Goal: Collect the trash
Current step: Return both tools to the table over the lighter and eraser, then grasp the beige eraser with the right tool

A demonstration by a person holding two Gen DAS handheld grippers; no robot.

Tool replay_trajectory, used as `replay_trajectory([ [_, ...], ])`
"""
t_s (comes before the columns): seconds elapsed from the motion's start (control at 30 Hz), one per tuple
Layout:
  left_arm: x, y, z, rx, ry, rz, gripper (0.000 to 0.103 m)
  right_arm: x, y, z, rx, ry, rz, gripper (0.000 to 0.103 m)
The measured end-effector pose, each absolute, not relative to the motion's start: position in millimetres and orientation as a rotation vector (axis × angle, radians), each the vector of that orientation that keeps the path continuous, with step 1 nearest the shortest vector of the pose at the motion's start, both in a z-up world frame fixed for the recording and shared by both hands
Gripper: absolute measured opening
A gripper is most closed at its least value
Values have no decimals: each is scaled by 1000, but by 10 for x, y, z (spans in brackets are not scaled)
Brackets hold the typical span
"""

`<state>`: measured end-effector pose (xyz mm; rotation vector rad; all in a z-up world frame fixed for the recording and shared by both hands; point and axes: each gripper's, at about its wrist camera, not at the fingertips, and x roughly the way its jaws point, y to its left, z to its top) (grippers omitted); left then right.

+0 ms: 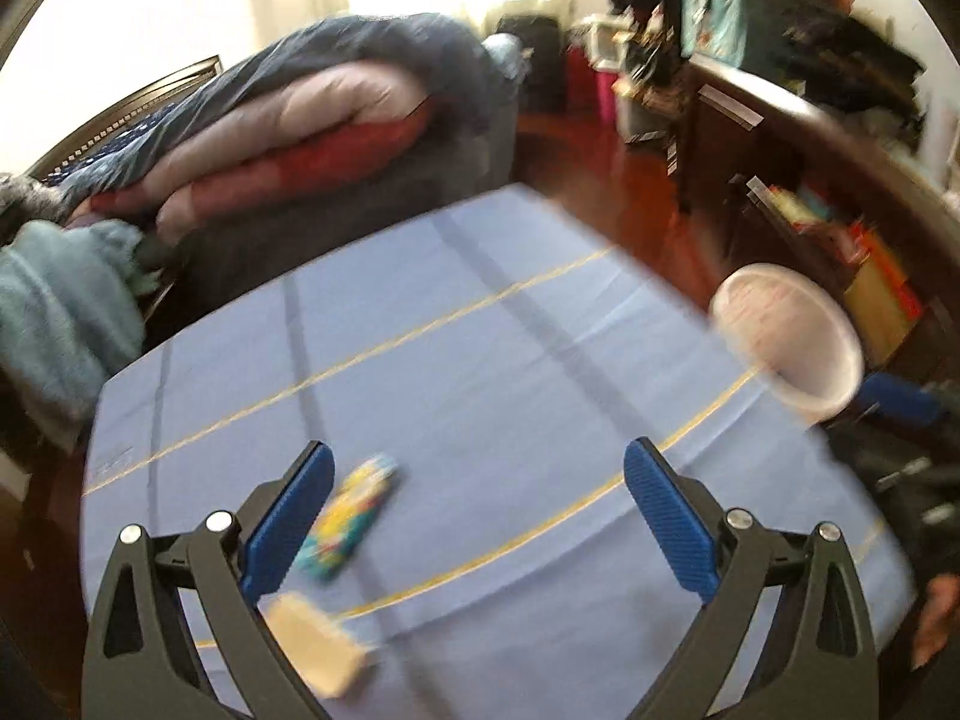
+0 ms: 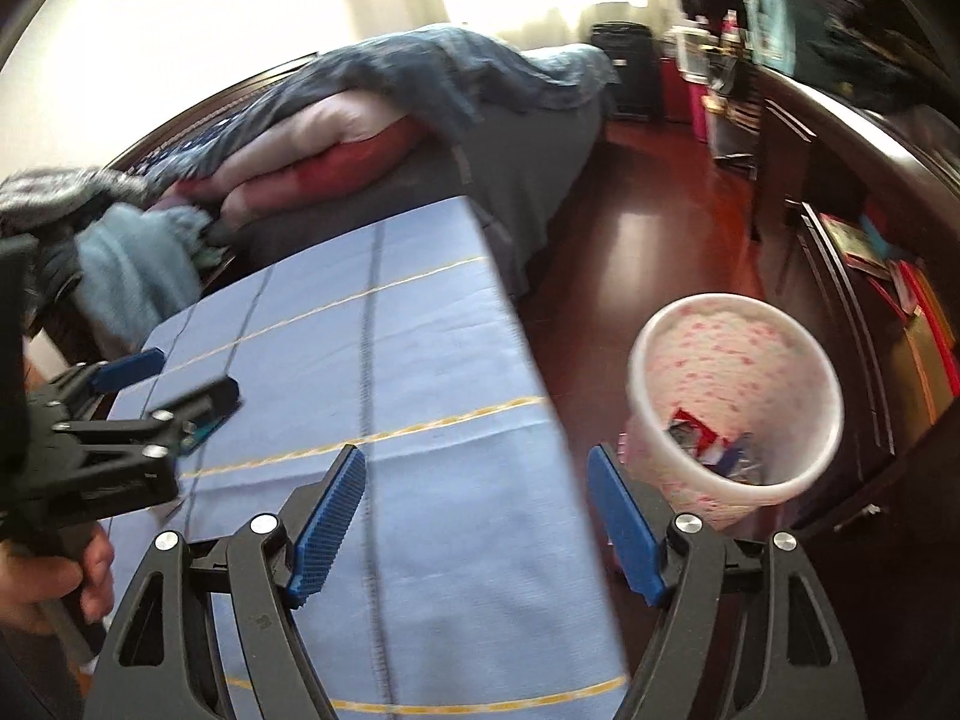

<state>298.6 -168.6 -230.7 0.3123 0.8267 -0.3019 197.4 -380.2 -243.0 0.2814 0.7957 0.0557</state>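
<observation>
A colourful wrapper [image 1: 351, 516] lies on the blue tablecloth [image 1: 480, 330], just right of my left gripper's left finger. A tan piece [image 1: 318, 648] lies nearer, below that finger. My left gripper [image 1: 479, 468] is open and empty above them; it also shows in the right wrist view [image 2: 180, 375]. A white bin with pink dots [image 2: 732, 408] stands on the floor by the table's right edge, with several wrappers inside; it also shows in the left wrist view [image 1: 786, 342]. My right gripper [image 2: 477, 471] is open and empty over the table's right edge, left of the bin.
A bed with a dark blanket and red and pink bedding [image 1: 312, 120] stands behind the table. A teal towel [image 1: 54, 306] hangs at the left. Dark wooden shelves [image 2: 870, 276] line the right side. The red wooden floor [image 2: 654, 228] lies between them.
</observation>
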Motion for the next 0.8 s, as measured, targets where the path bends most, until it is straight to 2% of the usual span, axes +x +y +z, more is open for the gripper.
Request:
replay_trajectory([
  [0.07, 3073, -1476, -2421, 331, 852, -276, 95, 1968, -3665, -2410, 267, 798, 80, 76],
  [0.17, 3226, -1256, -2579, 323, 912, -258, 81, 1971, -3486, -2378, 243, 799, 112, 76],
  [0.37, 3403, -1054, -2764, 286, 970, -289, 78, 1971, -3229, -2332, 197, 802, 149, 76],
  [0.53, 3387, -1042, -2822, 266, 971, -342, 47, 2009, -3086, -2325, 184, 811, 155, 76],
  [0.63, 3361, -1064, -2819, 265, 957, -339, 35, 2027, -2972, -2323, 173, 818, 166, 76],
  [0.77, 3365, -969, -2804, 221, 946, -321, 24, 2046, -2789, -2317, 151, 823, 196, 76],
  [0.8, 3371, -929, -2802, 201, 947, -316, 23, 2047, -2741, -2316, 146, 824, 204, 76],
])
